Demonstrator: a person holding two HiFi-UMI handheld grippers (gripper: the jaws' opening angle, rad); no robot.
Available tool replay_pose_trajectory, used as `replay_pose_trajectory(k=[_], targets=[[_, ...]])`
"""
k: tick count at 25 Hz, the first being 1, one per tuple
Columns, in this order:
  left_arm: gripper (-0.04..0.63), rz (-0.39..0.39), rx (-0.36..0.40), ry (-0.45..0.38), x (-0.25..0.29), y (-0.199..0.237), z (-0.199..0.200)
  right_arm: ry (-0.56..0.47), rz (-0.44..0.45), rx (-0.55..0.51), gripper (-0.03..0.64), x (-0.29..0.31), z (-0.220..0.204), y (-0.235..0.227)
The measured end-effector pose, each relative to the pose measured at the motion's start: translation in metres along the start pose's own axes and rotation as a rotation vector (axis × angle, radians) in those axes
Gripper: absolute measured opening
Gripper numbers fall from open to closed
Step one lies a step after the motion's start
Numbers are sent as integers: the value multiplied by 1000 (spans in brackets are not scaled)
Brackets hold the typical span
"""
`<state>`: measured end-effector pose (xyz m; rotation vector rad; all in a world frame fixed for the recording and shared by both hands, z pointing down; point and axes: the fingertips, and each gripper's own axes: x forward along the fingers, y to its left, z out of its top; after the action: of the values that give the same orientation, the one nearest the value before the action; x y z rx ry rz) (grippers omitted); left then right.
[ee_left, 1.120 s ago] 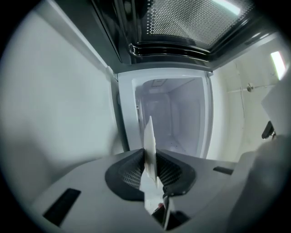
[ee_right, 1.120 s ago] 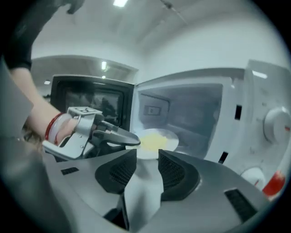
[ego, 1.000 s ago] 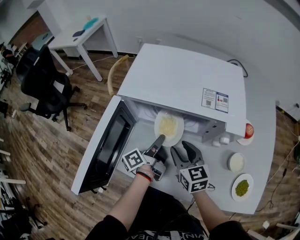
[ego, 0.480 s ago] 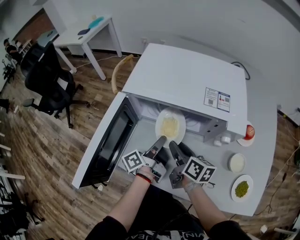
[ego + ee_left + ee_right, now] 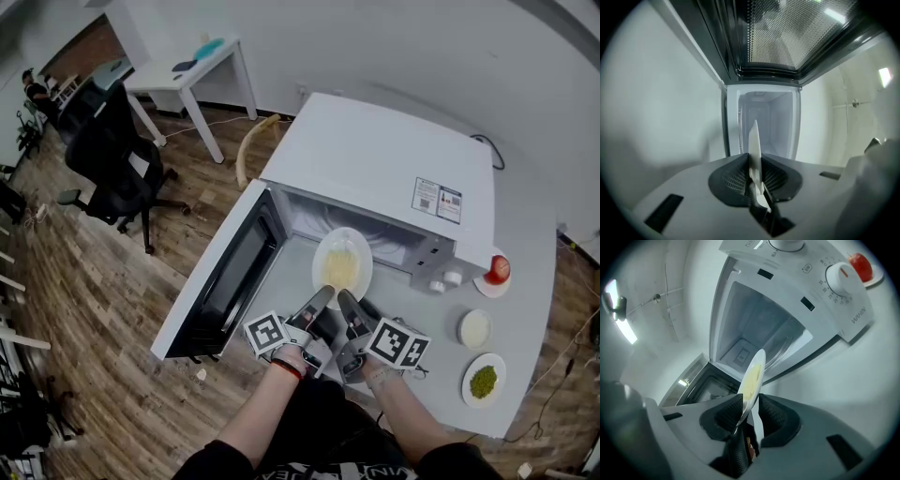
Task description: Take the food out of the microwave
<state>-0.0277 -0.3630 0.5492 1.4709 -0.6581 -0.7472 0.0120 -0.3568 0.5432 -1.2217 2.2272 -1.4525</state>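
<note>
A white plate [image 5: 342,265] of yellow food sits half out of the open microwave [image 5: 375,169]. My left gripper [image 5: 322,293] is shut on the plate's near rim. In the left gripper view that rim [image 5: 753,145] stands edge-on, pinched between the pads of the left gripper [image 5: 754,173]. My right gripper [image 5: 344,298] is beside it on the same rim. Its jaws are closing, and in the right gripper view the plate [image 5: 752,378] lies between the pads of the right gripper [image 5: 749,411], against one pad with a thin gap to the other.
The microwave door [image 5: 225,281] hangs open to the left. On the counter to the right are an apple [image 5: 498,269] on a saucer, a small white bowl [image 5: 475,328] and a plate of green food [image 5: 484,380]. An office chair [image 5: 112,159] stands on the floor at the left.
My right gripper has rolled onto its side and moved onto the plate's near rim, and its jaws have narrowed. The left gripper keeps its hold and has drawn the plate a little outward.
</note>
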Motion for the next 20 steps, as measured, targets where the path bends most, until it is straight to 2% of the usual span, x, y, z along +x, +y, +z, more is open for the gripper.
replay_pose_trajectory(k=[9,16,20], targets=[[61,6,-9,-16,-27,-7,-13,11,17,40,109,-17,-21,11],[61,20,13,0,-44,-7,-25,7,17,60,107,-32,-36,14],[61,32,18,10,-59,-8,-34,-14,22,111,104,-44,-48,18]])
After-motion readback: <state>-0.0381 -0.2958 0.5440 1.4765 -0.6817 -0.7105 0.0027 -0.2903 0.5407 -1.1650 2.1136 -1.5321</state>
